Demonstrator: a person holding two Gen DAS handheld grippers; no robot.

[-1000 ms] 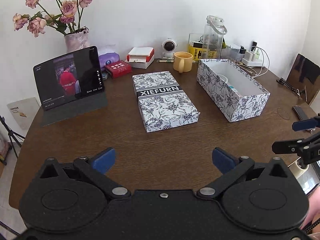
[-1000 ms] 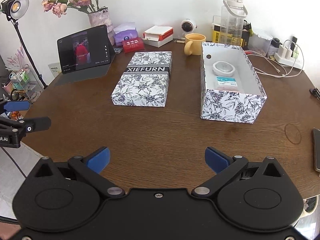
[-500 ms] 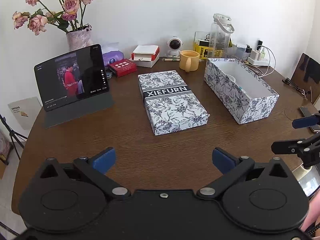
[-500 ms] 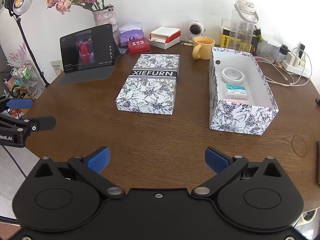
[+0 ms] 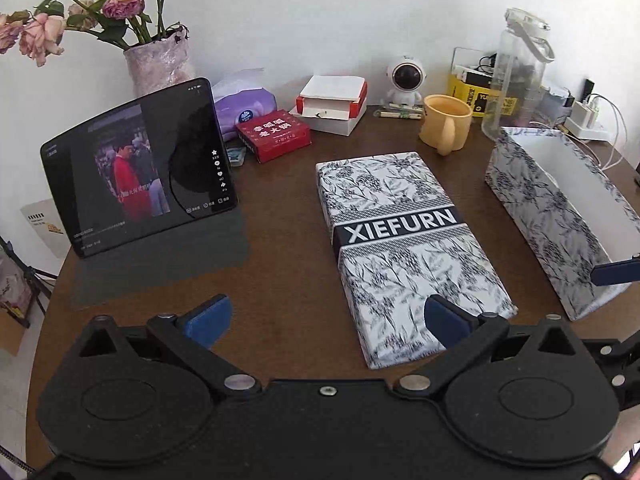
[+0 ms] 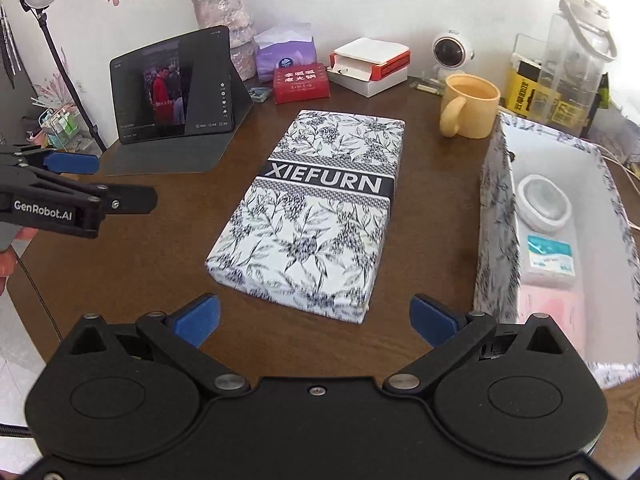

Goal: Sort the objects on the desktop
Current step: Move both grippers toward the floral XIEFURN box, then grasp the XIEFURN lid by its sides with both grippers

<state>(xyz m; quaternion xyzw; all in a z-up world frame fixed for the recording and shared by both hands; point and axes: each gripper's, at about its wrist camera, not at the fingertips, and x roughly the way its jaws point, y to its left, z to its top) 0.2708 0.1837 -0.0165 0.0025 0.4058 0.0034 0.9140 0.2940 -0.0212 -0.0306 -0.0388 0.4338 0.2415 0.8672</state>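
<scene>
Box contents [image 6: 550, 256]: right wrist only

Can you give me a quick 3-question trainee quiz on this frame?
1. True or false: the XIEFURN lid is sitting on the open floral box.
2. What sits farthest back inside the box? A) white round dish B) pink packet C) yellow mug
3. Fill in: both the left gripper and the right gripper are ____.

Key: 1 false, the lid lies on the table beside the box. 2 A, white round dish. 3 open, holding nothing.
</scene>
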